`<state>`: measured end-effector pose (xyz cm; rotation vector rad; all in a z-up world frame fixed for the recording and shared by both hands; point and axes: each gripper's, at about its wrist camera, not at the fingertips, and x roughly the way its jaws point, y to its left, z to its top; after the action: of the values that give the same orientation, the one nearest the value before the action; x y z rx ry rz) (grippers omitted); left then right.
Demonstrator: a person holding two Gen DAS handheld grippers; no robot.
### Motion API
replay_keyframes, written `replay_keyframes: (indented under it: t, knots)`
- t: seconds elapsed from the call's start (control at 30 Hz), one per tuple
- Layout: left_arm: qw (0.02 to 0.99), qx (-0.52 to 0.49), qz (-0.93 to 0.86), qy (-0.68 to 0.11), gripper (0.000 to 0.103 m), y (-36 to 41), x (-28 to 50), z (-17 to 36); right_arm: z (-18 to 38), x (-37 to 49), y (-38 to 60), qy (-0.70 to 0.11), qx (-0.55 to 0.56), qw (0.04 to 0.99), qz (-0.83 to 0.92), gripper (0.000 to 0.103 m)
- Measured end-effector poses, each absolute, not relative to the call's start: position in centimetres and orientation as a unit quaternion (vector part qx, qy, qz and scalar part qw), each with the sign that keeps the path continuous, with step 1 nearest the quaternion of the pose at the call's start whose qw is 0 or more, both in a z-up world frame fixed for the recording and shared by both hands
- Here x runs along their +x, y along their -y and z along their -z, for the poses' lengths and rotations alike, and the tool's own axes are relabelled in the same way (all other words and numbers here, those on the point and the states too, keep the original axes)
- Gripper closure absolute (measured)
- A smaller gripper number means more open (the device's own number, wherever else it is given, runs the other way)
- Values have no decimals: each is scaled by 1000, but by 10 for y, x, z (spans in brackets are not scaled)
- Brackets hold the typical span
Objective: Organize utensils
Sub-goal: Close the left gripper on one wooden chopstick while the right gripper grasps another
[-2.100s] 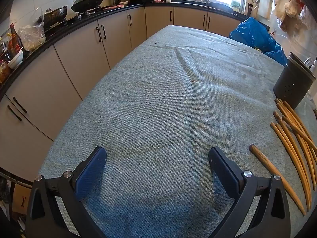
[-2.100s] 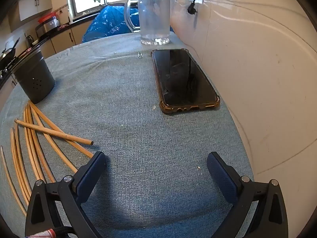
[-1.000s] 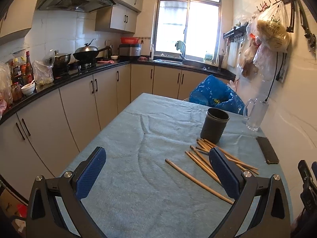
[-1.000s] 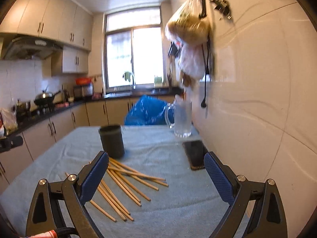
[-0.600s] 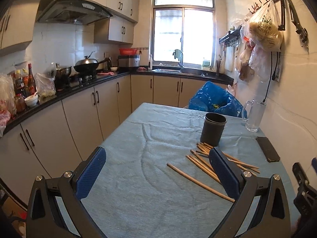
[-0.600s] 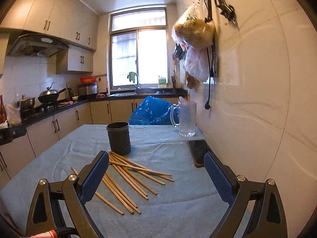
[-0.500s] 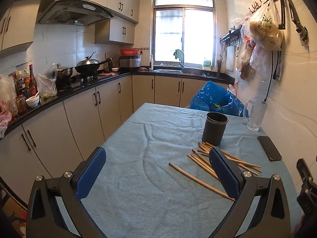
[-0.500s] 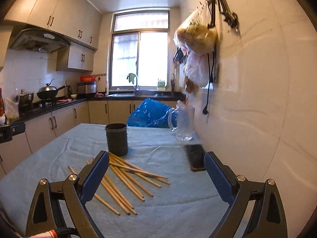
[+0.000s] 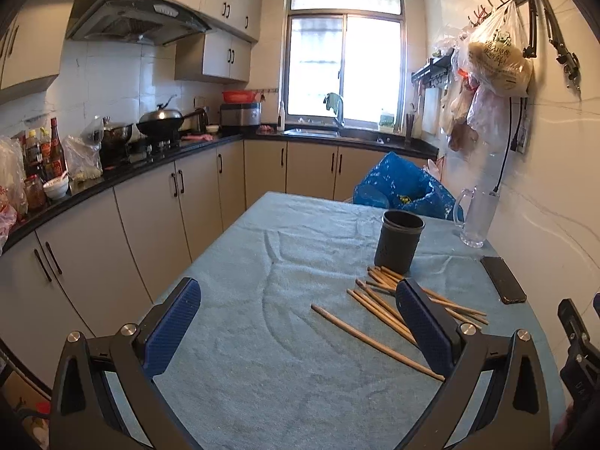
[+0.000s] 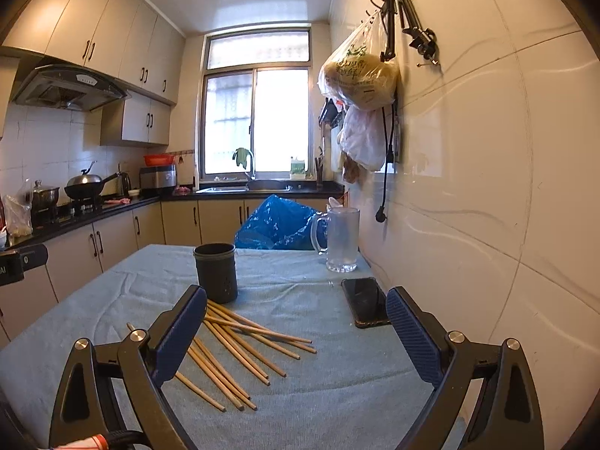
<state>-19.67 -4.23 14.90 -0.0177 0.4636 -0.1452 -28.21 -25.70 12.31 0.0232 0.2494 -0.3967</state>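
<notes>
Several wooden chopsticks (image 9: 378,302) lie scattered on the blue-grey tablecloth (image 9: 262,356), just in front of an upright dark cylindrical holder (image 9: 399,242). They also show in the right wrist view (image 10: 240,345), in front of the holder (image 10: 216,272). My left gripper (image 9: 298,318) is open and empty, held above the near part of the table, left of the chopsticks. My right gripper (image 10: 296,326) is open and empty, above the table's near edge, with the chopsticks below its left finger.
A black phone (image 10: 365,302) lies near the right wall, with a glass mug (image 10: 341,240) behind it. A blue plastic bag (image 9: 401,187) sits beyond the table's far end. Kitchen cabinets (image 9: 150,217) run along the left. The right gripper's body (image 9: 579,345) shows at the left view's right edge.
Both grippers have been raised from close to the tablecloth and tilted up to look level across the table. In the last half second they have hardly moved. Both stay open.
</notes>
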Motion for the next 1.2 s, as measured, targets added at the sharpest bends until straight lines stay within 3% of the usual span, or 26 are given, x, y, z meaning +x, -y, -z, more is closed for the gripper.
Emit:
replay_keyframes:
  t: [0.5, 0.67, 0.73, 0.83, 1.2]
  knots:
    - [914, -58, 84, -392, 0, 45, -132, -83, -81, -223, 286, -250, 24, 959, 130, 4]
    - [894, -39, 87, -438, 9, 65, -104, -58, -70, -198, 299, -297, 55, 950, 81, 4]
    - [882, -34, 82, -463, 20, 72, -90, -46, -67, -188, 302, -311, 67, 946, 67, 5]
    - [862, -45, 78, -498, 28, 79, -71, -29, -62, -172, 311, -329, 88, 939, 49, 6]
    - [857, -13, 47, -513, 33, 114, -48, -11, -47, -118, 310, -385, 77, 919, -26, 13]
